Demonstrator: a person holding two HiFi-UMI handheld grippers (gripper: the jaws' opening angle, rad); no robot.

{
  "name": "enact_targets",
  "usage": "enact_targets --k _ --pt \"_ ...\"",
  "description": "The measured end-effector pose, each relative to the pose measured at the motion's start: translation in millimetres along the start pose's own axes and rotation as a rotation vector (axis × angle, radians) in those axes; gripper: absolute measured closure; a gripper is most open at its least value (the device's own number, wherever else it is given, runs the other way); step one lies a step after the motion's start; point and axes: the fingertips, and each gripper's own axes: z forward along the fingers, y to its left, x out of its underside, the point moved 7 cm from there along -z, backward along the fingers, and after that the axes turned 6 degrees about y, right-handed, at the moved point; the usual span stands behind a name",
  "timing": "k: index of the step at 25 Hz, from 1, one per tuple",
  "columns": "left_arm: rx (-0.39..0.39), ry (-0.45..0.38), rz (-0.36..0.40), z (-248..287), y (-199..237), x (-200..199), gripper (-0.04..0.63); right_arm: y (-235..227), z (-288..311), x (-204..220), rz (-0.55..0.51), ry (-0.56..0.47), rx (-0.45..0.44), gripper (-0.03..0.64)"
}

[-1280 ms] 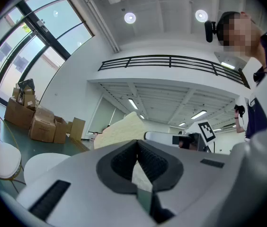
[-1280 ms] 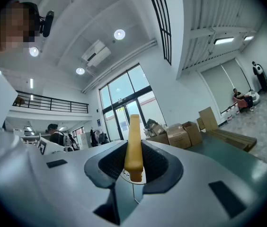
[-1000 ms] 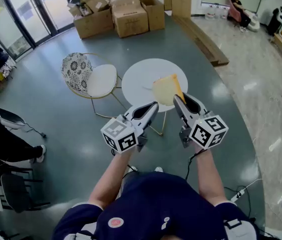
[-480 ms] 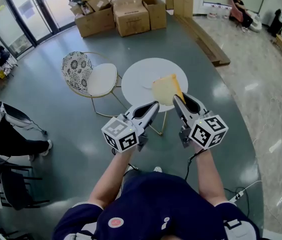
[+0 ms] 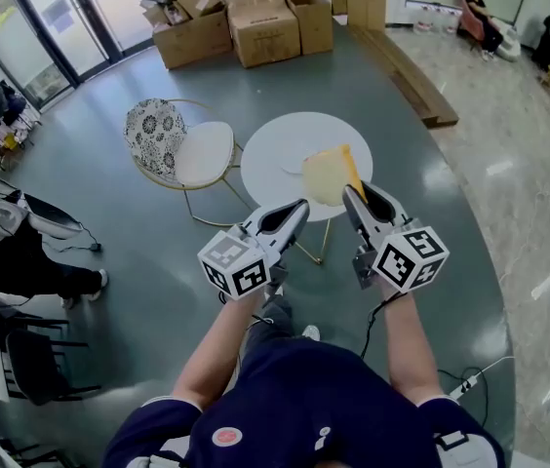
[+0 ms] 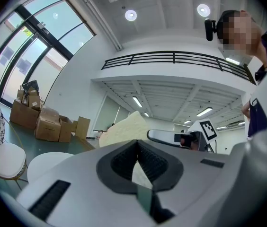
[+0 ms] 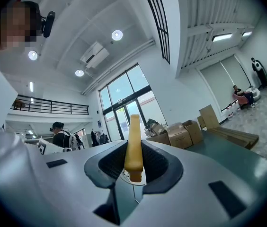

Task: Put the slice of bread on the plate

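A slice of bread [image 5: 327, 175], pale with a yellow crust, stands on edge in my right gripper [image 5: 351, 196], which is shut on its lower edge. It hangs in the air over the near side of the round white table [image 5: 277, 144]. In the right gripper view the bread [image 7: 134, 136] shows edge-on between the pads of the right gripper [image 7: 133, 156]. My left gripper [image 5: 300, 209] is alongside, shut and with nothing in it. In the left gripper view the left gripper [image 6: 137, 148] has the bread [image 6: 123, 129] just beyond it. A faint pale shape on the tabletop could be a plate; I cannot tell.
A chair [image 5: 203, 154] with a white seat and a patterned back stands left of the table. Cardboard boxes [image 5: 255, 25] are stacked at the back, with wooden boards [image 5: 416, 81] to their right. A person [image 5: 12, 256] is at the left edge. A cable [image 5: 470, 378] lies on the floor.
Both grippers and the bread stay where they were. The person at the left edge has shifted a little.
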Motion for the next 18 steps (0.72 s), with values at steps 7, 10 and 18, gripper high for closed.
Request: enact_targets --k 7,10,18 --pt "0.019 0.012 -0.029 16.5 22.8 5.0 0.589 -18.6 14.5 -2.3 0.011 -0.001 0.028 0.526" --pt "0.024 0.014 -0.04 26.6 36.6 3.1 0.589 -30.0 24.5 -4.2 0.017 0.008 0.043 0.526" --pt "0.026 0.031 -0.08 47.0 105.6 5.3 0.589 -65.0 84.3 -0.7 0.043 0.038 0.077 0.526"
